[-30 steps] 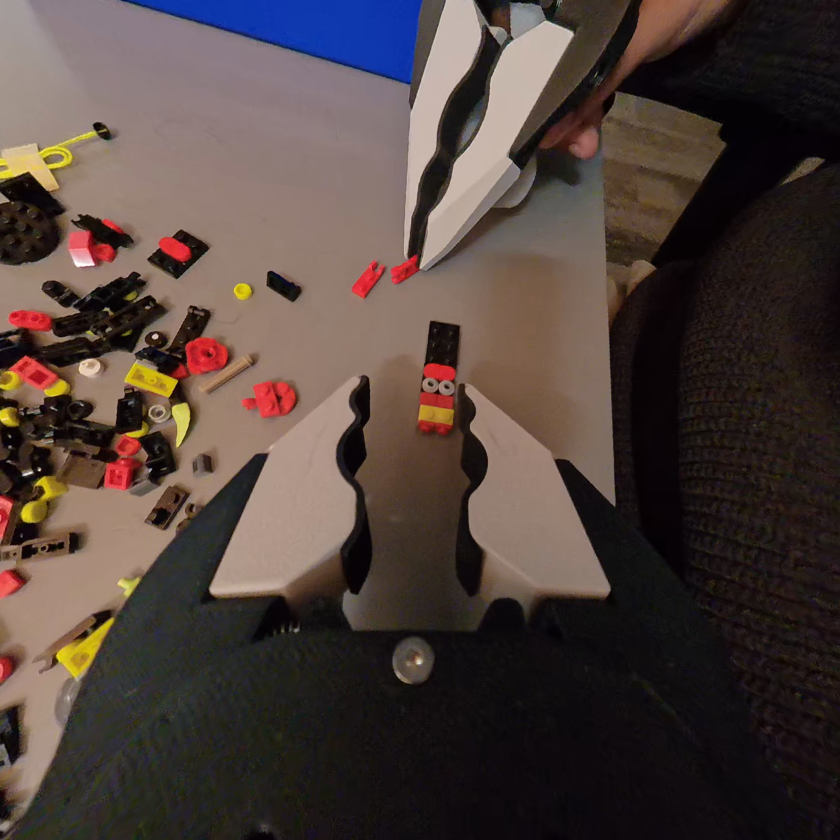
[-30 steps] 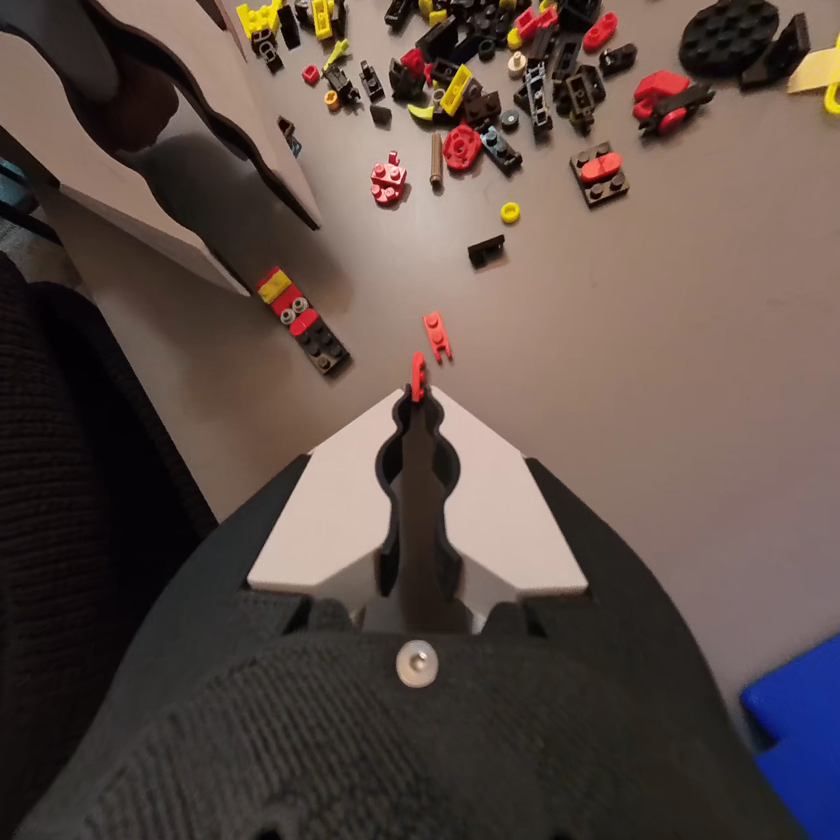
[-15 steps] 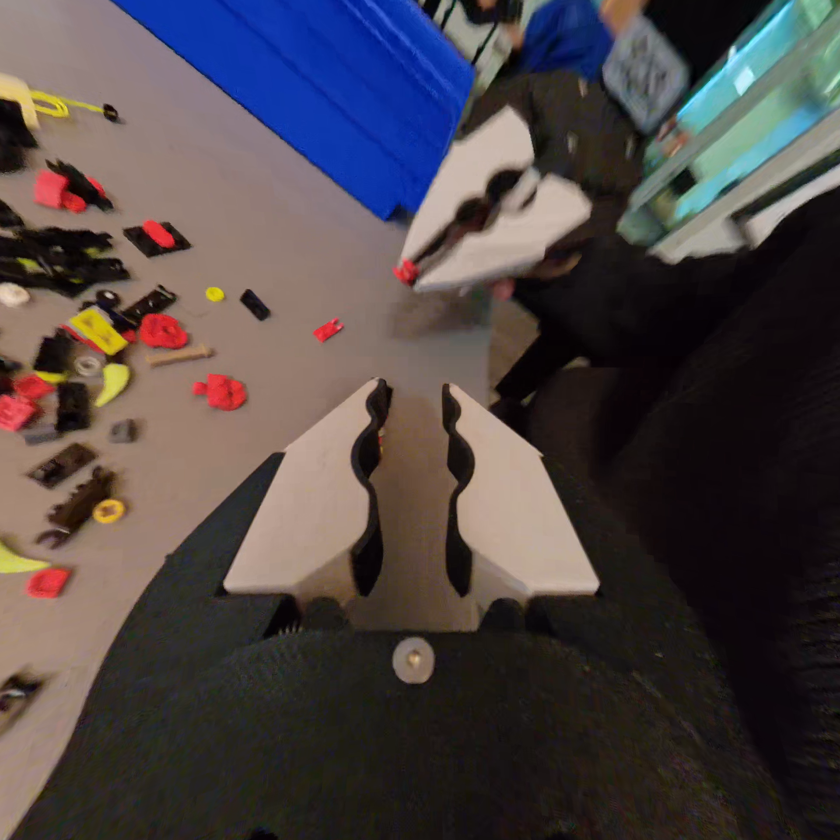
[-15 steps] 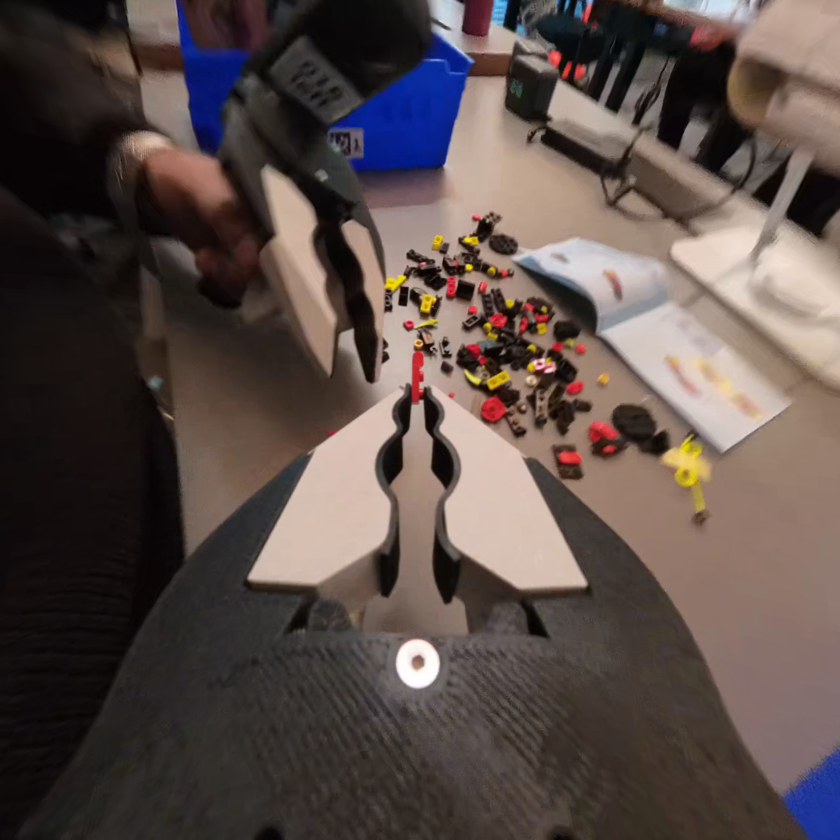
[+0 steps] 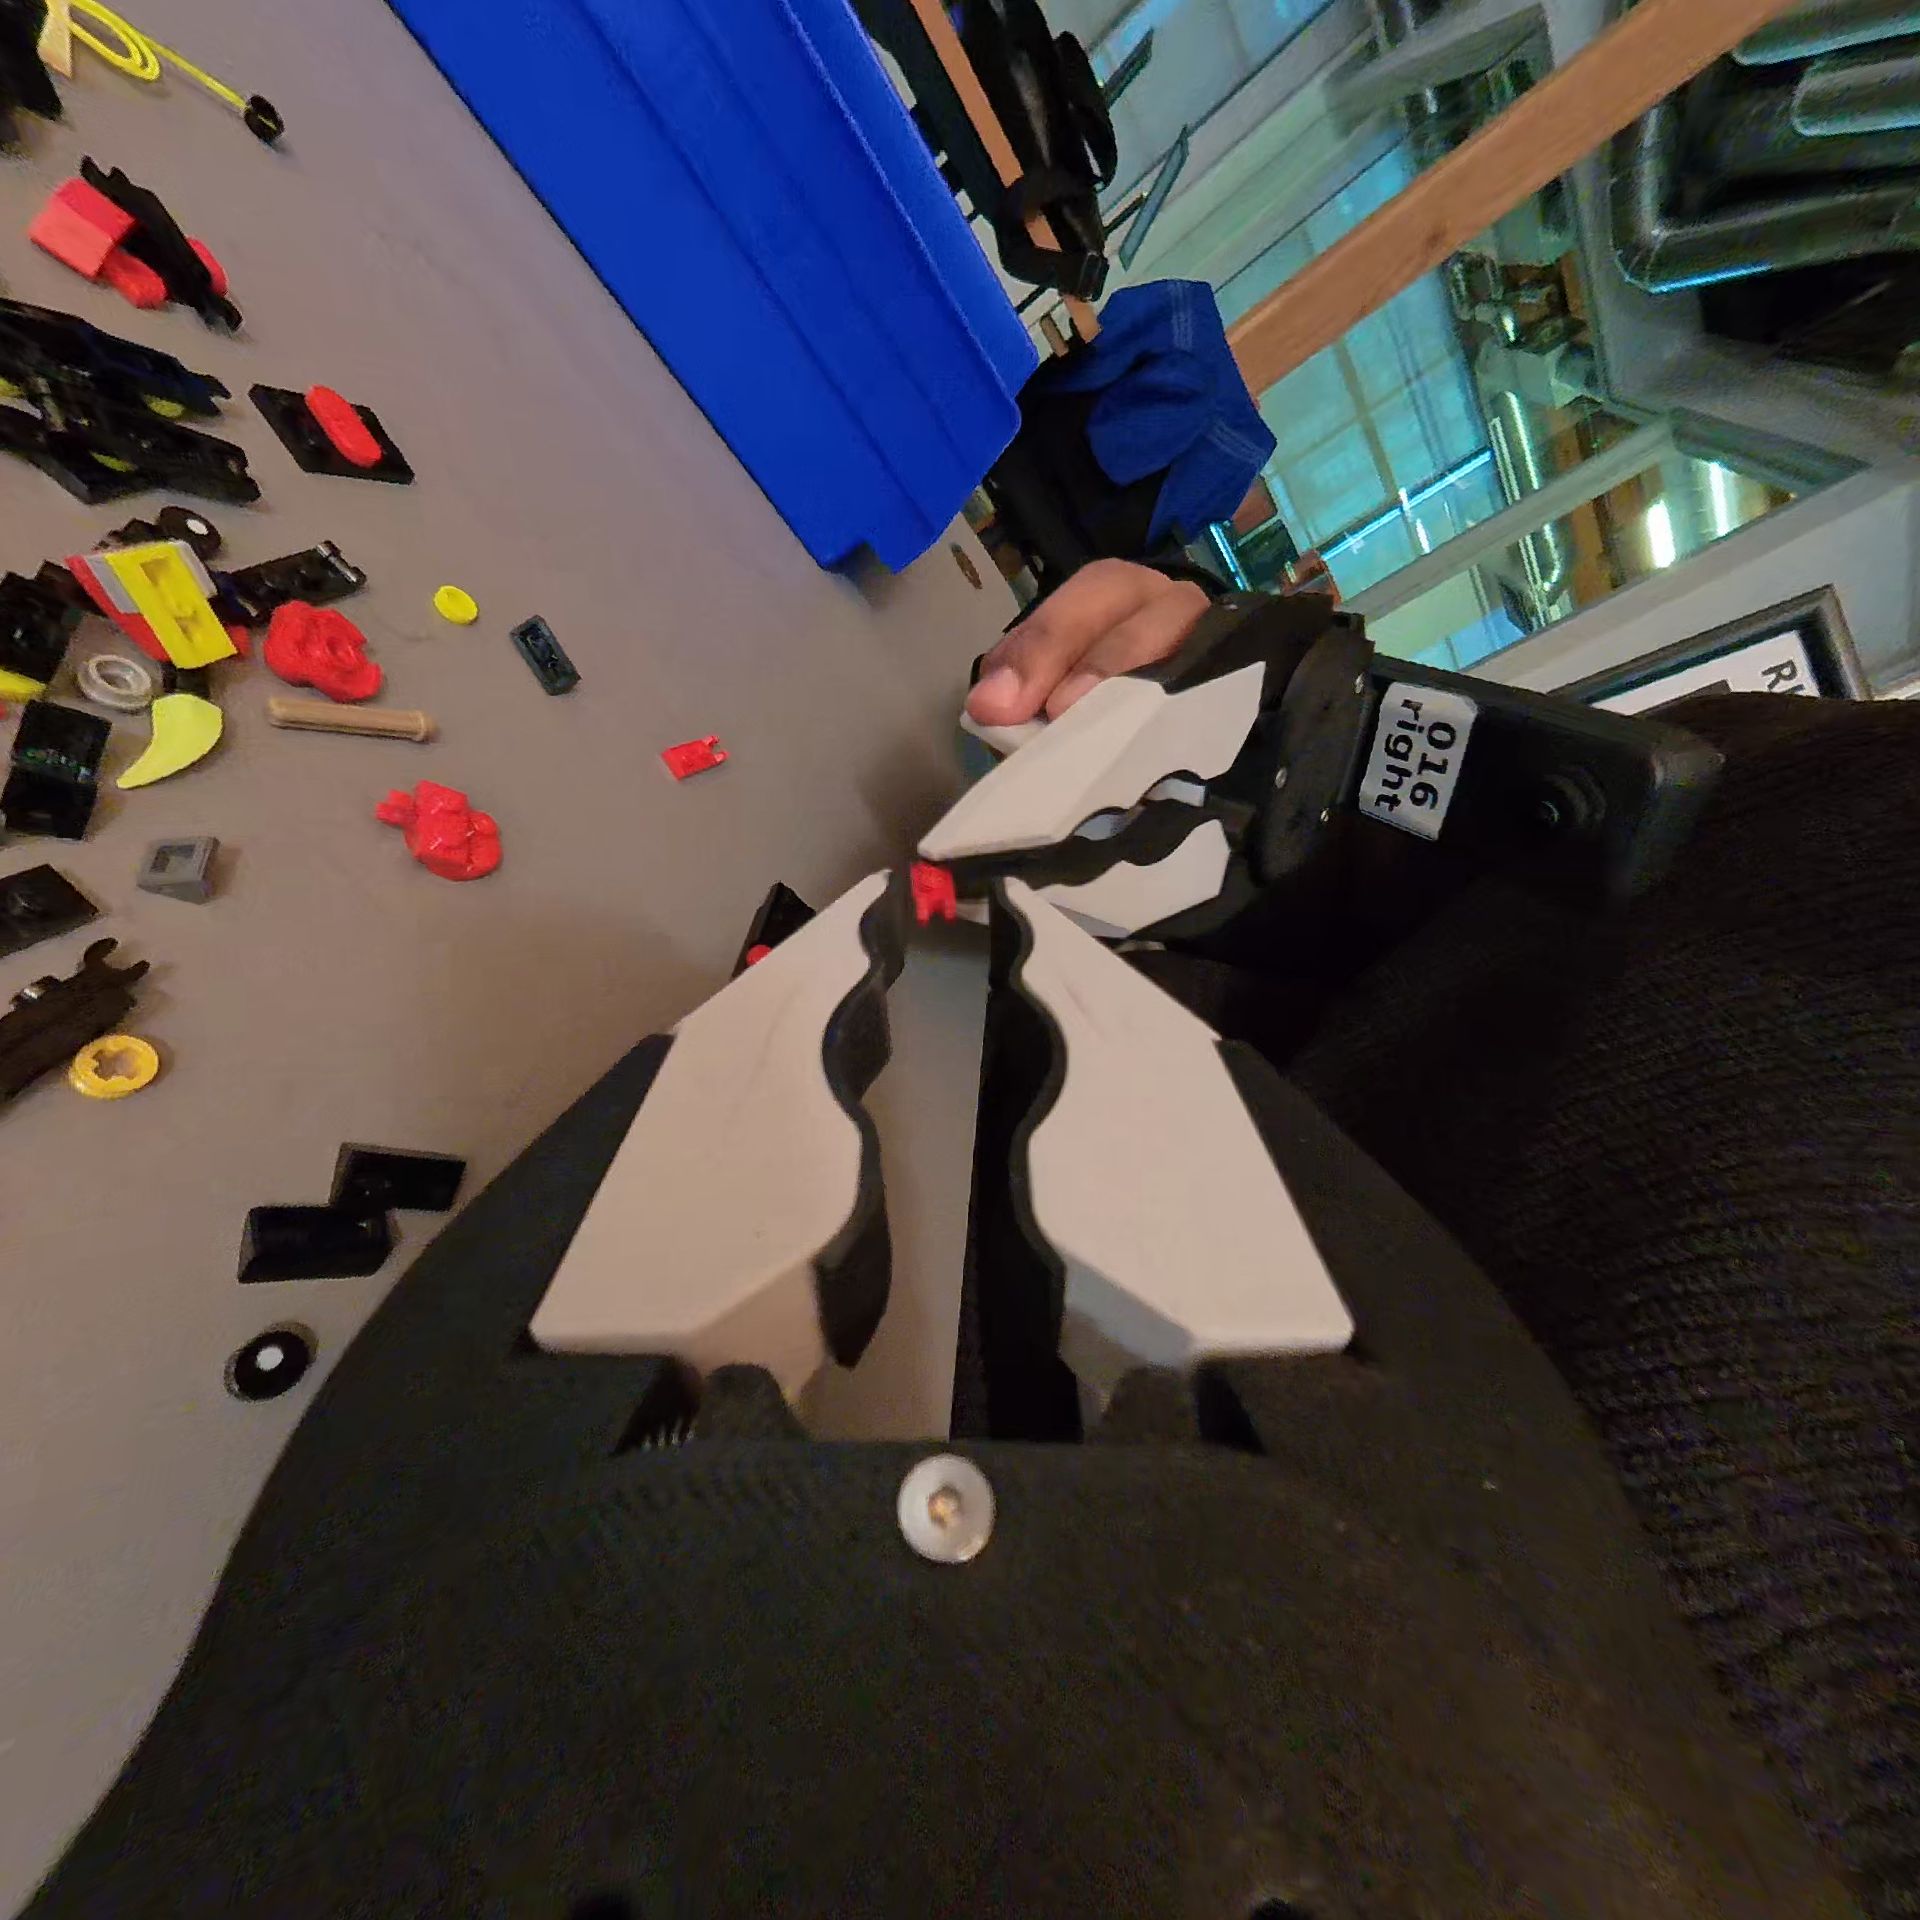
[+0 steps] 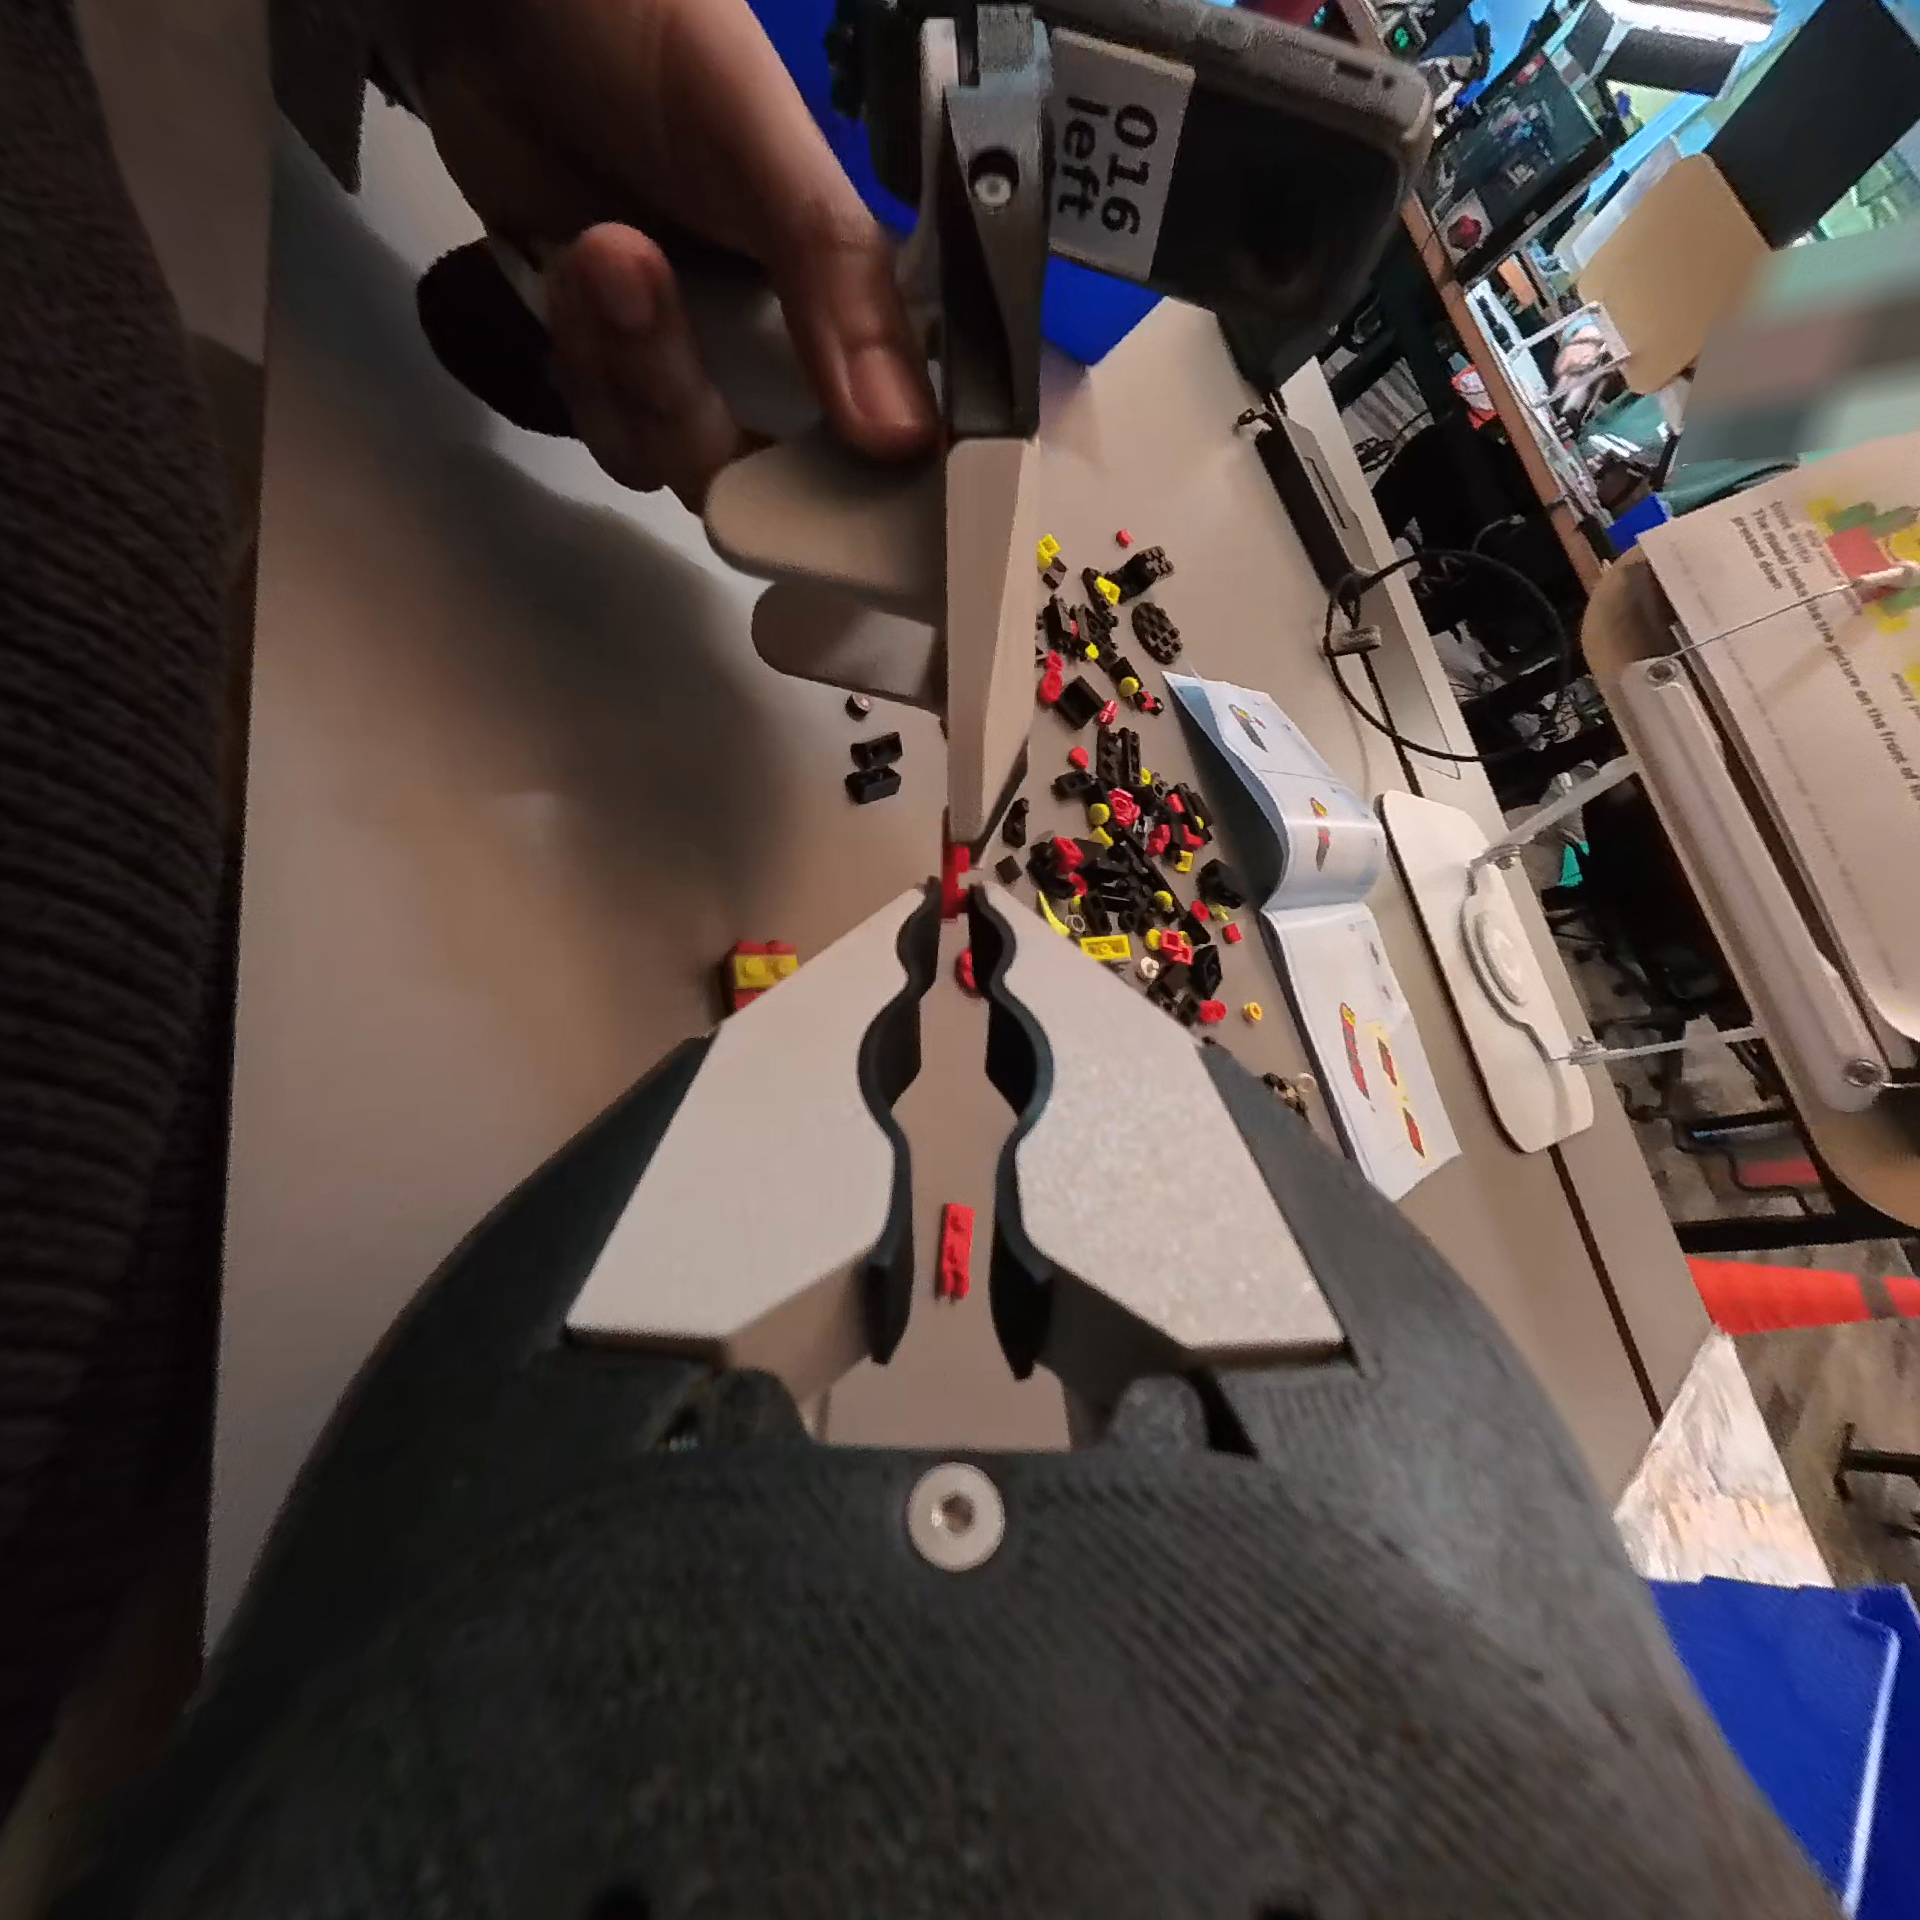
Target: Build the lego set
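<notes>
**Tongs meet around one small red piece**

Right tongs [image 6: 954, 900] are pressed together at the tips, pinching a small red piece [image 6: 954, 871] and holding it clear above the grey surface [image 6: 468, 831]. In the left wrist view the same right tongs [image 5: 951, 881] come in from the side, with a hand [image 5: 1081, 634] on their grip, and the red piece [image 5: 932, 894] sticks out of their tips.

The left tongs [image 5: 940, 916] are spread, and the gap between their tips is wider than the piece. The piece sits in that gap, close against one finger (whether it actually touches is not clear). From the right wrist view the left tongs [image 6: 961, 821] are seen edge-on, pointing down, with their tip right at the red piece and a hand [image 6: 675, 208] on the handle above.

A matching red clip piece [image 5: 694, 756] lies flat on the surface, apart from the rest. The partly built strip [image 6: 764, 966], with yellow and red showing, lies just beside the right tongs. Farther back are a scattered pile of black, red and yellow loose pieces [image 6: 1122, 831] and an open instruction booklet [image 6: 1299, 831]. A blue bin [image 5: 779, 260] stands at the far edge of the surface.
</notes>
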